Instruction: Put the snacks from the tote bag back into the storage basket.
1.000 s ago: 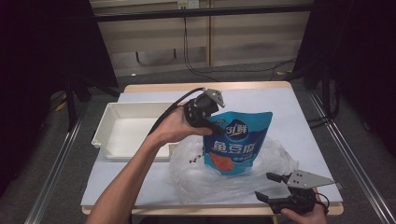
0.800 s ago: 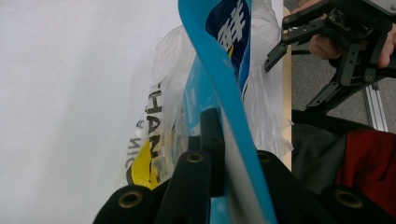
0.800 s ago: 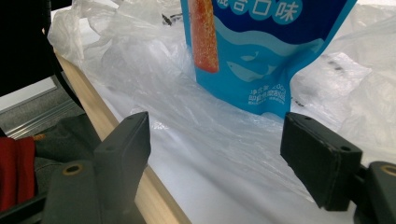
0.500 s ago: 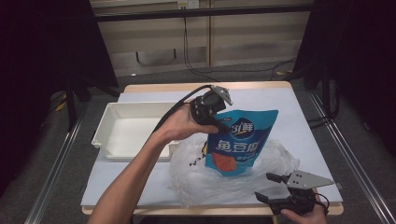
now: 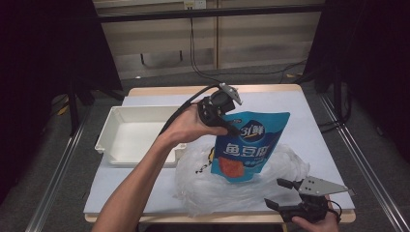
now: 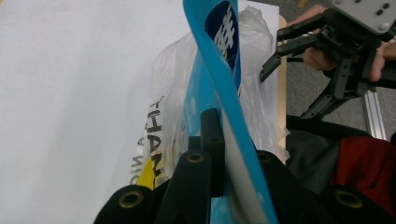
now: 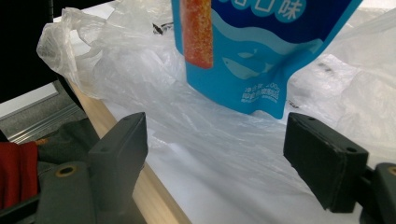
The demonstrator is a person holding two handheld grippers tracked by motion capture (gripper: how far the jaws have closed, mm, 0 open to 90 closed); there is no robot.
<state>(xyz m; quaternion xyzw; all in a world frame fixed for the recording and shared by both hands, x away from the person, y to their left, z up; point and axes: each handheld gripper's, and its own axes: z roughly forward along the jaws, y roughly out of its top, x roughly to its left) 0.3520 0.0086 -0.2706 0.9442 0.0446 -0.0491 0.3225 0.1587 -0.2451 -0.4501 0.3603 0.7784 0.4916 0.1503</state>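
Left tongs (image 5: 226, 126) carried pouch (image 5: 249, 145) rightward

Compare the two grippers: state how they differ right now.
The left gripper is shut on the blue pouch's top corner; the right gripper is open and holds nothing. The left gripper is held up over the middle of the table; the right gripper sits low at the table's near edge, beside the plastic bag. Both are black, two-jawed and hand-held.
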